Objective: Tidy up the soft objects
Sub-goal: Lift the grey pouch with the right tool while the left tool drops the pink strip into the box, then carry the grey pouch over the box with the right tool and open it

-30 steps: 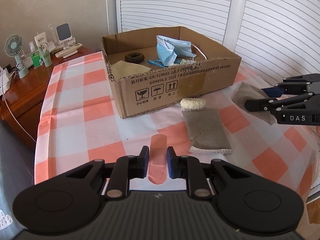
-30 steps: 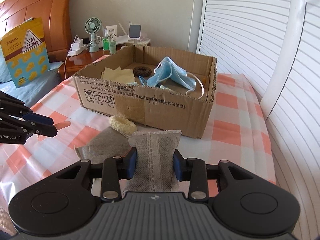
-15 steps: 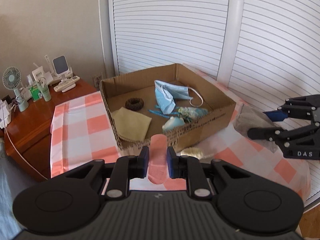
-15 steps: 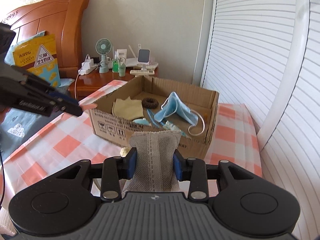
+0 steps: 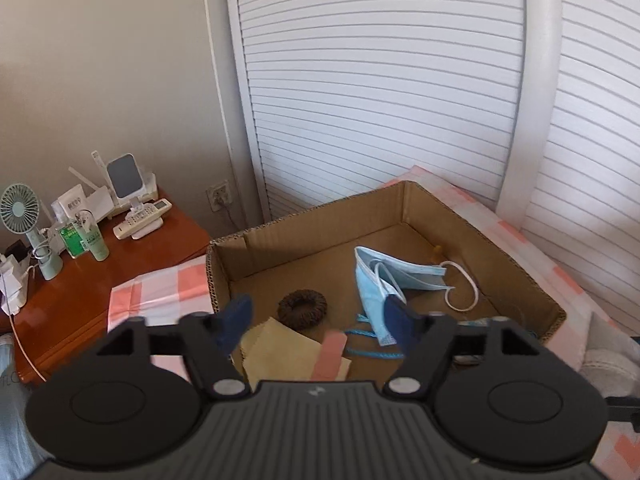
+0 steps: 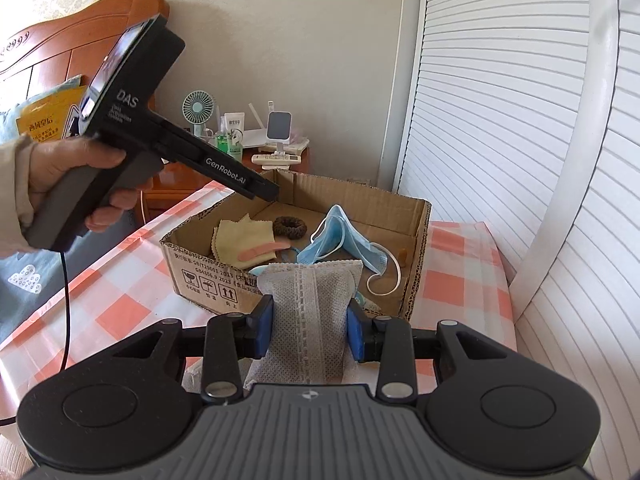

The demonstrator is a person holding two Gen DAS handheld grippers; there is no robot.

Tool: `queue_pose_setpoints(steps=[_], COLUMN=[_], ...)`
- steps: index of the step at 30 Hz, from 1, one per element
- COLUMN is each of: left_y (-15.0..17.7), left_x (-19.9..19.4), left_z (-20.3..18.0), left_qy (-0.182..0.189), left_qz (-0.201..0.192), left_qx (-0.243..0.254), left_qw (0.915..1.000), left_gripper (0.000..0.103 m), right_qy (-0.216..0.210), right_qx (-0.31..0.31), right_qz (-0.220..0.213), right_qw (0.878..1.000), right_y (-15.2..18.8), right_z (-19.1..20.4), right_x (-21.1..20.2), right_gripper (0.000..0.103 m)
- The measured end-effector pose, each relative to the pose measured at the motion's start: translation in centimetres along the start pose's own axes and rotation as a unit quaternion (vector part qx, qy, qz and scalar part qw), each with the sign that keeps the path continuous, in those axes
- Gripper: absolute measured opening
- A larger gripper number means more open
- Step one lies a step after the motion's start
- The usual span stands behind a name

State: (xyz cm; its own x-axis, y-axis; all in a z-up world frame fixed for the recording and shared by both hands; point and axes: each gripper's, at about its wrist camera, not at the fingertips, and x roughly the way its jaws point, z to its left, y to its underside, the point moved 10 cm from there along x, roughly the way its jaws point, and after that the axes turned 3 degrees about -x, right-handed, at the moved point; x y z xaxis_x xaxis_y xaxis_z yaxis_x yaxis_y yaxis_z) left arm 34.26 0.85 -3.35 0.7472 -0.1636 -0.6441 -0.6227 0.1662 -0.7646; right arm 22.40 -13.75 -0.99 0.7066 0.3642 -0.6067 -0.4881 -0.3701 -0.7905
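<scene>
My left gripper (image 5: 318,318) hangs over the open cardboard box (image 5: 404,196), its jaws opening with nothing between the pads. A pink strip (image 5: 330,354) lies loose below it on the yellow cloth (image 5: 280,352). In the box are also a brown scrunchie (image 5: 302,308) and a blue face mask (image 5: 384,280). In the right wrist view a hand holds the left gripper (image 6: 260,190) above the box (image 6: 200,264), and the pink strip (image 6: 260,250) rests on the cloth. My right gripper (image 6: 310,320) is shut on a grey lace-trimmed pouch (image 6: 310,300), held up in front of the box.
The box stands on a table with an orange-and-white checked cloth (image 6: 120,312). A wooden nightstand (image 5: 80,304) at the left carries a small fan (image 5: 20,212), bottles and a remote. White slatted doors (image 5: 380,80) stand behind. A black cable (image 6: 66,312) hangs from the left gripper.
The left gripper rose and moved forward over the box, then its jaws spread and the pink strip dropped onto the yellow cloth. The right gripper lifted slightly with the pouch.
</scene>
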Motion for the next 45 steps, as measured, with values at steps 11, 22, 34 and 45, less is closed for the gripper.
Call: queue_pose_setpoints(steps=[11,22,34,45], left_y=[3.5,10.9,13.3,14.3], left_x=[-5.0,-10.2,-9.7,-9.5], left_z=[1.3,1.6,0.3,1.6], left_qy=[-0.023,-0.072,-0.056,-0.061], left_qz=[-0.012,0.000,0.022,0.038], left_qx=[-0.020,-0.069,-0.068,-0.094], left_qw=[0.9995,0.9951,0.9959,0.9930], left_gripper=[0.102,0.102,0.102,0.102], right_qy=[0.001,0.030,0.067,0.068], right_qx=[0.009,0.009,0.009,0.003], right_qz=[0.008,0.021,0.030,0.038], right_qw=[1.000,0.999,0.997,0.997], right_y=[-1.8,-6.3,-11.6,-10.4], right_z=[-0.9,-3.8,-6.9,-5.0], right_x=[1.9,7.3,16.0,13.7], right_gripper=[0.041,0.041,0.087,0.103])
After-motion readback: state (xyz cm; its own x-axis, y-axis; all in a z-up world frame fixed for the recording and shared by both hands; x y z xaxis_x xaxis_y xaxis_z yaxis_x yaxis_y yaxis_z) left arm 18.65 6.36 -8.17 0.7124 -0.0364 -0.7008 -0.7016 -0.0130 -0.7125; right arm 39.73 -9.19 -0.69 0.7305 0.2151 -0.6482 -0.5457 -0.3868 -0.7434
